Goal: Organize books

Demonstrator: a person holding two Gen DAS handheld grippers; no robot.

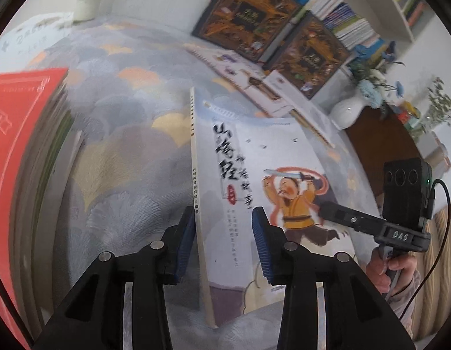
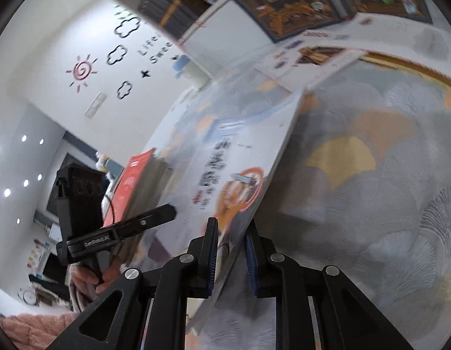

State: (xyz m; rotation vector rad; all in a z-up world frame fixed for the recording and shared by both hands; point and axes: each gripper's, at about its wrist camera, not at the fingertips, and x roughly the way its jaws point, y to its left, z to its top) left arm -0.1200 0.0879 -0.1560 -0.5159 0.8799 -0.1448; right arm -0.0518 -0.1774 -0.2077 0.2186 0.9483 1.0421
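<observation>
A thin picture book [image 1: 254, 160], pale with black brush lettering and a running figure in yellow, rests tilted on a patterned cloth [image 1: 123, 151]. My left gripper [image 1: 222, 242] is open. The book's spine edge runs between its blue pads, close to the left pad, and the right pad hovers over the cover. In the right wrist view the same book [image 2: 234, 151] is blurred. Its opposite edge lies between the pads of my right gripper [image 2: 231, 255], which stand a little apart and open. A stack topped by a red book [image 1: 18, 122] sits at the left.
Two dark ornate books [image 1: 245, 14] [image 1: 310, 55] lean against a white bookshelf [image 1: 336, 3]. A spiral-bound white book [image 1: 240, 73] lies before them. A white vase of blue flowers [image 1: 347, 113] stands at the right. A person's hand [image 1: 382, 271] holds the right tool.
</observation>
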